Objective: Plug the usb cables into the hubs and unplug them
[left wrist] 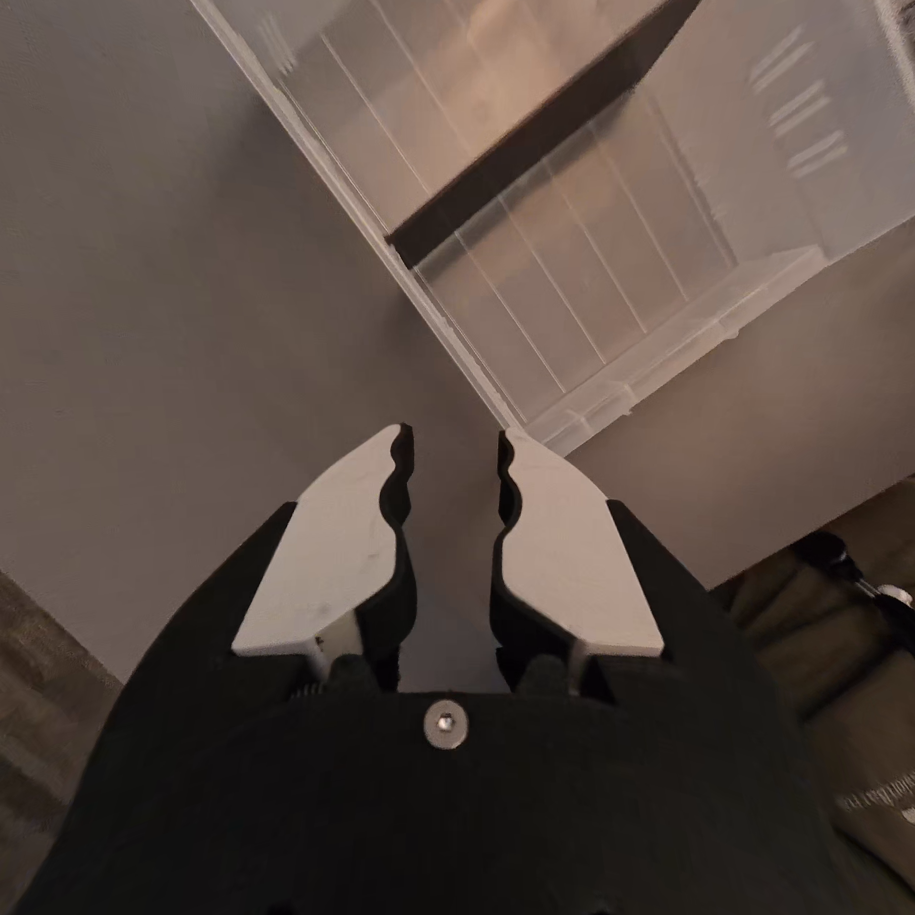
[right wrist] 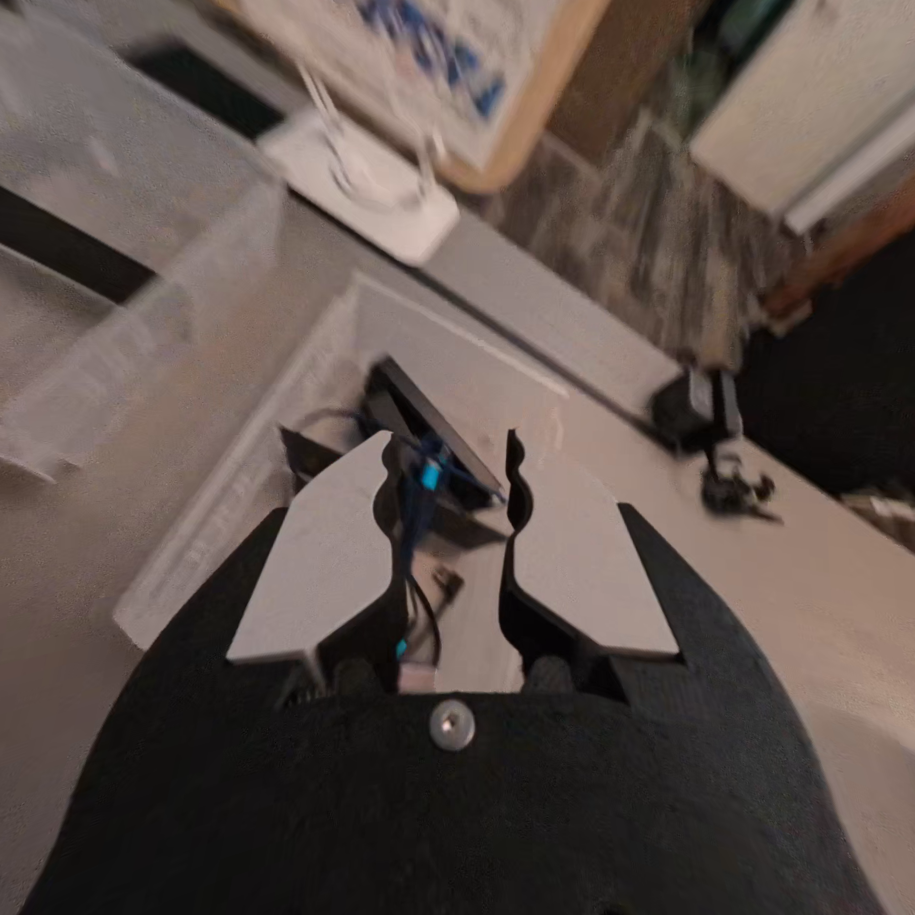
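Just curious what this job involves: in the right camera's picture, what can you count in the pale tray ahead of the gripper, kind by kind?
Grey hub: 1
Turquoise plug tips: 2
Total: 3; the blur hides any others.

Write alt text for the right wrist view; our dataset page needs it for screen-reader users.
The right hand-held gripper, open and empty, points into a clear plastic bin on a pale table, where dark hubs and blue-tipped USB cables lie. The picture is motion-blurred.
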The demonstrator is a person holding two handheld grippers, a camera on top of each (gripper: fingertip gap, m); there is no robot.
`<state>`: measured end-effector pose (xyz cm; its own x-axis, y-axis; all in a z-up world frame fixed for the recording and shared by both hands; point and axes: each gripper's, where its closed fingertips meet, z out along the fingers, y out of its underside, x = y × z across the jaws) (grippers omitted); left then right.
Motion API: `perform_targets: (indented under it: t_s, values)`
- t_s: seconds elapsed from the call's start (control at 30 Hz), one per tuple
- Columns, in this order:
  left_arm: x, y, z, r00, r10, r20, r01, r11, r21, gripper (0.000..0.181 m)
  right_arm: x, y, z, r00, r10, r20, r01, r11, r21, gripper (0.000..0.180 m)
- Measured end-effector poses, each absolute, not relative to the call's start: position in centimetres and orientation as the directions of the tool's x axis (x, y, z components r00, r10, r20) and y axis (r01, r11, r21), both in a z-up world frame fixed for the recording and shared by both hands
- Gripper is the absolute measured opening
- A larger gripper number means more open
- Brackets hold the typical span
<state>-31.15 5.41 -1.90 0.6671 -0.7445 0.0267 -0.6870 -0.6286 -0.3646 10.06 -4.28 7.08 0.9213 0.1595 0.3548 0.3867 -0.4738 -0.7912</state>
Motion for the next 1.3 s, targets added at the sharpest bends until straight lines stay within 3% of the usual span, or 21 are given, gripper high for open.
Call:
perform_targets:
  t_s: [0.07, 0.17, 0.27, 0.43, 0.63, 0.87, 0.97, 1.1, 1.2, 1.3]
  values:
    - [-31.3, 5.2, -0.7, 0.669, -0.744, 0.007, -0.673, -0.609, -0.419, 0.030, 3.9, -3.5, 8.7, 0.899, 0.307, 0.314, 0.397, -0.262, -0.880, 0.048]
    - [-31.6, 4.7, 0.5, 0.664, -0.747, -0.040, -0.676, -0.576, -0.460, 0.029, -2.5, -2.2, 7.0, 0.860, 0.470, 0.198, 0.364, -0.295, -0.883, 0.055]
    - [-31.3, 3.8, 1.2, 0.633, -0.770, -0.077, -0.700, -0.527, -0.481, 0.029, -7.3, -0.3, 4.3, 0.820, 0.565, 0.089, 0.345, -0.364, -0.865, 0.052]
    - [-30.2, 2.5, 1.5, 0.567, -0.817, -0.108, -0.749, -0.456, -0.481, 0.029, -10.0, 3.0, -1.6, 0.848, 0.524, -0.077, 0.284, -0.574, -0.768, 0.054]
    - [-29.3, 1.7, 1.5, 0.504, -0.851, -0.149, -0.795, -0.390, -0.464, 0.027, -9.9, 5.0, -6.9, 0.885, 0.461, -0.061, 0.348, -0.744, -0.570, 0.063]
    - [-29.4, 1.4, 1.4, 0.489, -0.860, -0.148, -0.803, -0.377, -0.461, 0.026, -10.5, 5.5, -10.2, 0.911, 0.343, -0.229, 0.264, -0.912, -0.313, 0.042]
    - [-29.7, 1.4, 1.6, 0.493, -0.859, -0.141, -0.796, -0.380, -0.471, 0.026, -10.2, 5.7, -11.2, 0.920, 0.332, -0.208, 0.289, -0.933, -0.213, 0.037]
    - [-30.1, 1.4, 1.8, 0.499, -0.857, -0.131, -0.785, -0.382, -0.488, 0.025, -9.3, 6.7, -11.4, 0.915, 0.390, -0.100, 0.370, -0.913, -0.170, 0.024]
    - [-30.3, 1.3, 1.9, 0.499, -0.857, -0.129, -0.783, -0.382, -0.491, 0.024, -9.3, 7.4, -11.6, 0.899, 0.423, -0.112, 0.404, -0.900, -0.161, 0.009]
    - [-30.5, 1.3, 2.0, 0.500, -0.856, -0.128, -0.780, -0.381, -0.497, 0.024, -9.4, 7.4, -11.8, 0.889, 0.422, -0.176, 0.408, -0.906, -0.113, 0.007]
